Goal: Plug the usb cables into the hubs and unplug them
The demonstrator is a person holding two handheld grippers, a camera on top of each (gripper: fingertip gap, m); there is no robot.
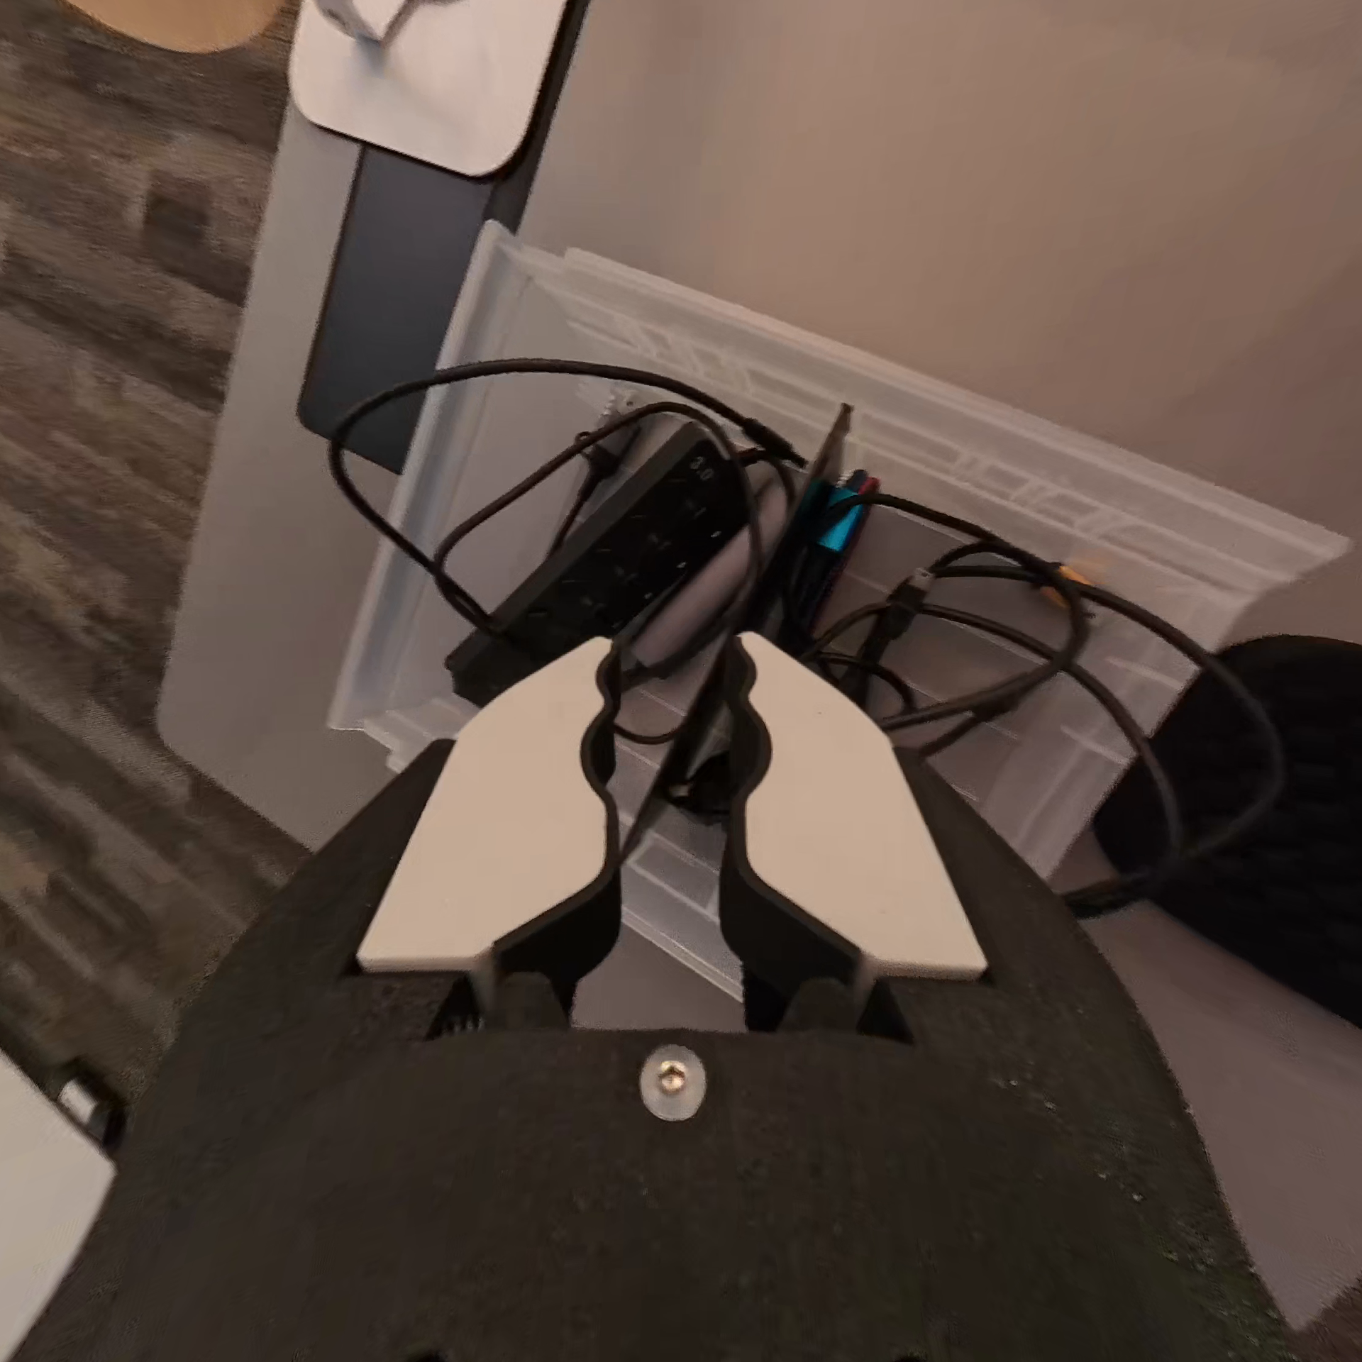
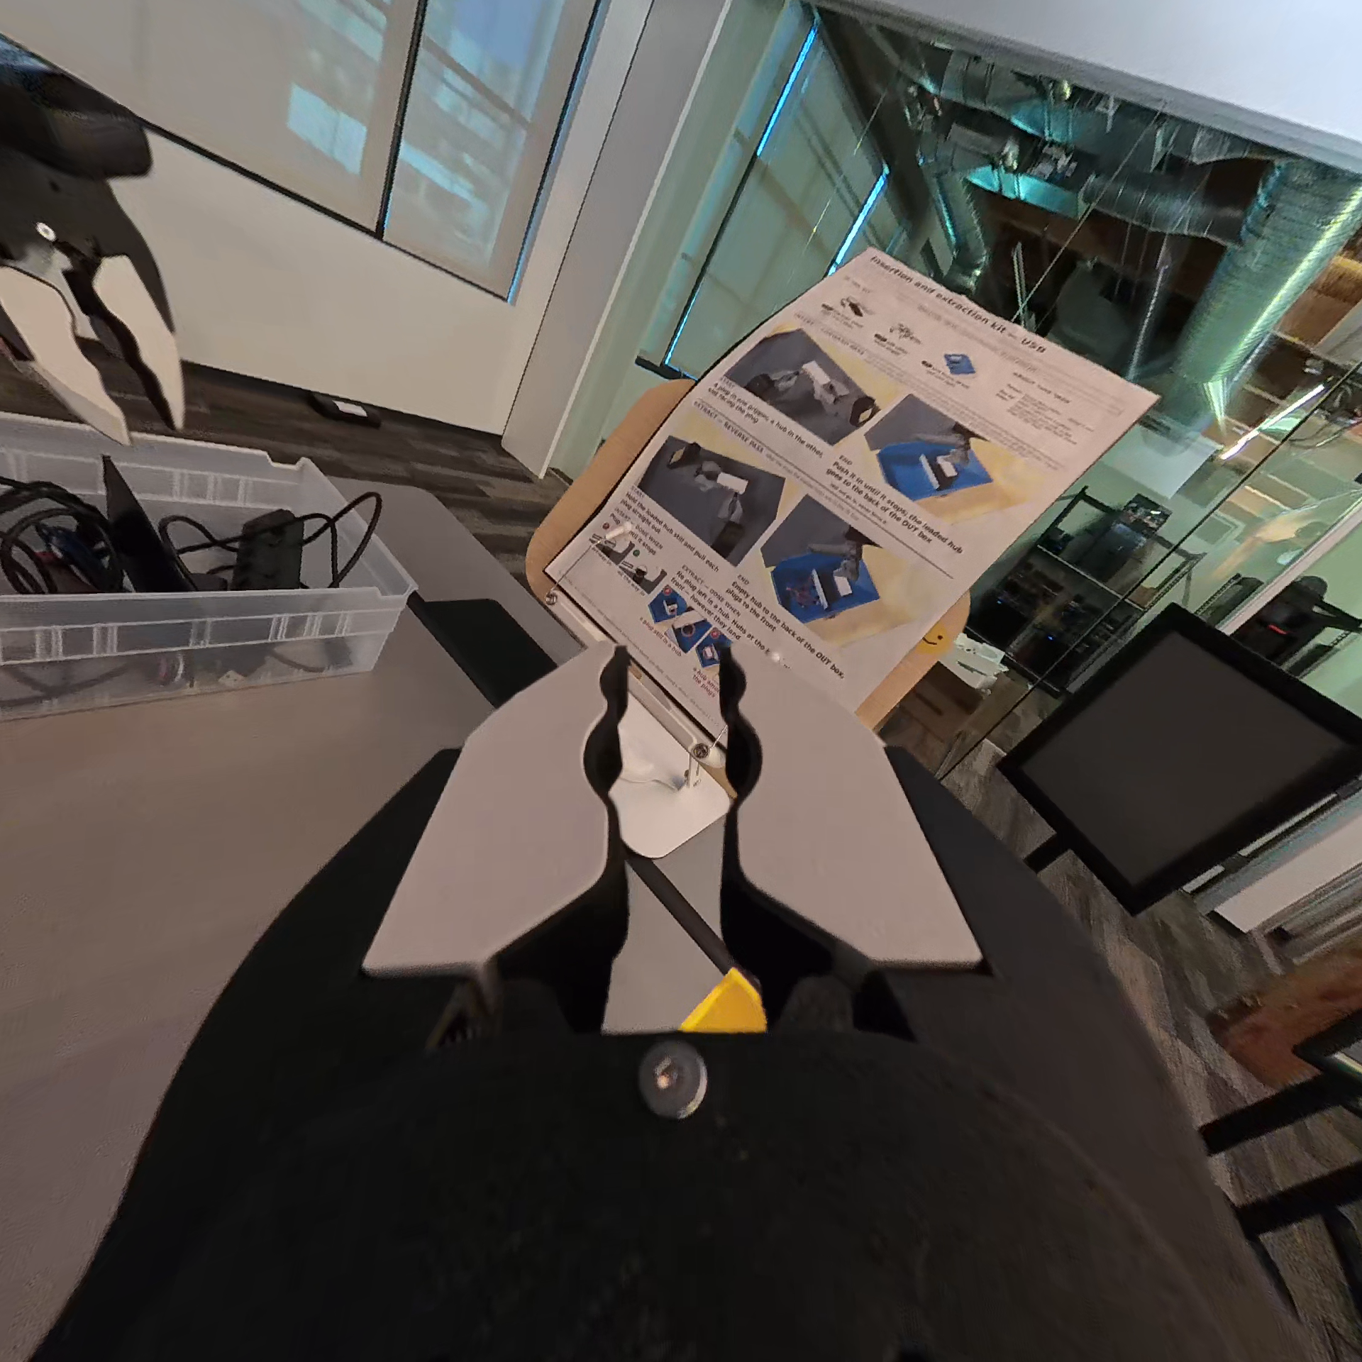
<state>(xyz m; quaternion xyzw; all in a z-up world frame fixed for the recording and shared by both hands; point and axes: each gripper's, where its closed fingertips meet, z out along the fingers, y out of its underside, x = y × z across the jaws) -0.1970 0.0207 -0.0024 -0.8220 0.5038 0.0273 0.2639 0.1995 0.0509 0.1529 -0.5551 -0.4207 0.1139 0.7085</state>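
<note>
Clear plastic is what my left gripper [image 1: 674, 648] hangs over: a shallow clear plastic tray [image 1: 958, 472] holding the task's things, with the tips just above a slim grey metal hub [image 1: 685, 623]. Its jaws stand apart and grasp nothing. My right gripper [image 2: 674, 663] is also parted and empty, well away from the tray, facing a printed instruction sheet on a wooden board [image 2: 847, 479] at twelve o'clock.

I judge the risk to be the tangle: black cables [image 1: 1032, 634] loop over the hubs, and one crosses between my left fingers, so closing now may pinch a cable instead of the hub and drag the whole bundle.

I count two hubs for certain, the grey one and a long black hub [image 1: 626, 560] at eleven o'clock of it, one small blue connector [image 1: 836, 523], and one tray. Cables are several; I cannot separate them.
</note>
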